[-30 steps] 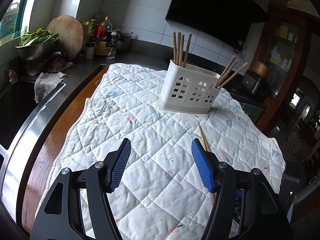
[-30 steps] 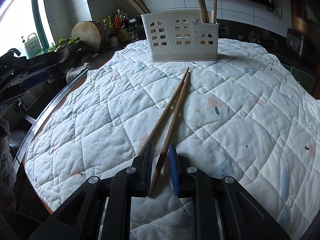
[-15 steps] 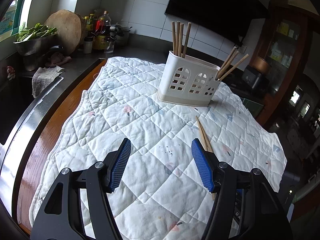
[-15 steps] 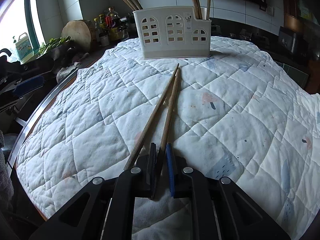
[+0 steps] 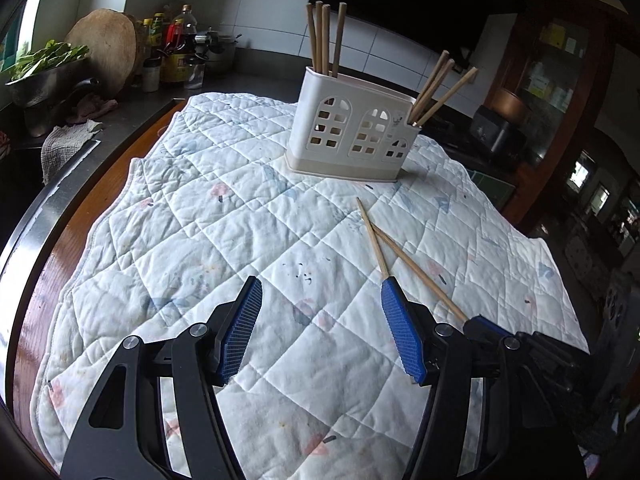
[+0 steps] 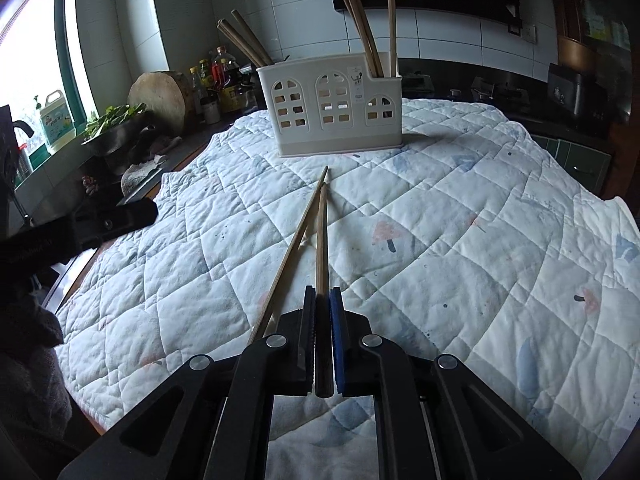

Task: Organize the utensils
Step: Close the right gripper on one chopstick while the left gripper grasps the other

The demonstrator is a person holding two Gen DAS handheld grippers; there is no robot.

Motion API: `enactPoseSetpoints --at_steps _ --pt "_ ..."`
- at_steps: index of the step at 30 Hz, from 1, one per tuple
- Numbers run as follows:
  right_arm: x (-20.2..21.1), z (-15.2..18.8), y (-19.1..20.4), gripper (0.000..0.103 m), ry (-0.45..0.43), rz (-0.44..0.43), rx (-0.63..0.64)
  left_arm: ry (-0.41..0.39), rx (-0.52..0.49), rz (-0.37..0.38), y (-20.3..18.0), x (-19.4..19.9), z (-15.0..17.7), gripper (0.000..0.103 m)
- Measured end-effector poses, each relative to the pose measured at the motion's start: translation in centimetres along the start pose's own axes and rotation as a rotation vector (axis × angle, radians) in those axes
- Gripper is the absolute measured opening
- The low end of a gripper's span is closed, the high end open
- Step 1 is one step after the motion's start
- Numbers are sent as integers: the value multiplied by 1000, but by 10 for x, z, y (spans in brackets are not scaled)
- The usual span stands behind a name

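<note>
A white utensil holder (image 5: pixel 352 136) (image 6: pixel 332 112) stands at the far side of the quilted cloth (image 5: pixel 200 240), with several wooden chopsticks upright in its end compartments. My right gripper (image 6: pixel 322 292) is shut on the near end of one chopstick (image 6: pixel 321 240), which points toward the holder and is tilted off the cloth. A second chopstick (image 6: pixel 288 252) lies loose on the cloth just left of it. In the left wrist view the held chopstick (image 5: pixel 420 276) runs to the right gripper's tip, crossing the loose one (image 5: pixel 372 236). My left gripper (image 5: pixel 320 284) hovers open over bare cloth, holding nothing.
Left of the cloth a wooden table edge (image 5: pixel 60 264) meets a steel counter with a round chopping board (image 5: pixel 104 52), bottles (image 5: pixel 176 56), a metal bowl of greens (image 5: pixel 44 72) and a rag (image 5: pixel 64 144). Dark appliances (image 6: pixel 576 92) stand behind the holder at the right.
The right jaws closed fully onto one chopstick and raised its near end, so it now angles away from the loose one. The left gripper shifted slightly over the cloth, still open.
</note>
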State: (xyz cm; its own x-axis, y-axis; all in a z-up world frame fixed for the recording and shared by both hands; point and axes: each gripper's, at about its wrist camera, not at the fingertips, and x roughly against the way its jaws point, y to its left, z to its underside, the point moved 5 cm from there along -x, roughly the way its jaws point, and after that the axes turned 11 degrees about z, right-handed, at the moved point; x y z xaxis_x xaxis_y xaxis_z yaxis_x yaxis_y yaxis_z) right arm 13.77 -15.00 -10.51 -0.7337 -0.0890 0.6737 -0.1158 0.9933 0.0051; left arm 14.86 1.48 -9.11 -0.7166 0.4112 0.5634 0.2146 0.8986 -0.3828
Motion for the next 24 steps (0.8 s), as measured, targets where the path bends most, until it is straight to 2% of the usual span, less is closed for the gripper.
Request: enactPoseSetpoints --at_steps 5,10,15,17,20,24 --pt "15 -12 -12 7 -49 -2 -7 39 -17 35 -16 -14 11 61" --pt "29 -25 -27 7 -92 -4 -23 83 -42 61 -32 -29 19 51" --pt "41 -32 -41 7 -130 1 -30 139 -67 90 -47 -49 29 37" --pt "44 -34 -46 7 -138 2 -34 159 -77 86 -51 -59 33 36" --pt "47 -37 -51 7 -145 3 -33 188 -75 82 -54 -72 38 26" --pt "49 -39 -55 7 -155 0 -34 215 -69 64 -55 -85 42 22"
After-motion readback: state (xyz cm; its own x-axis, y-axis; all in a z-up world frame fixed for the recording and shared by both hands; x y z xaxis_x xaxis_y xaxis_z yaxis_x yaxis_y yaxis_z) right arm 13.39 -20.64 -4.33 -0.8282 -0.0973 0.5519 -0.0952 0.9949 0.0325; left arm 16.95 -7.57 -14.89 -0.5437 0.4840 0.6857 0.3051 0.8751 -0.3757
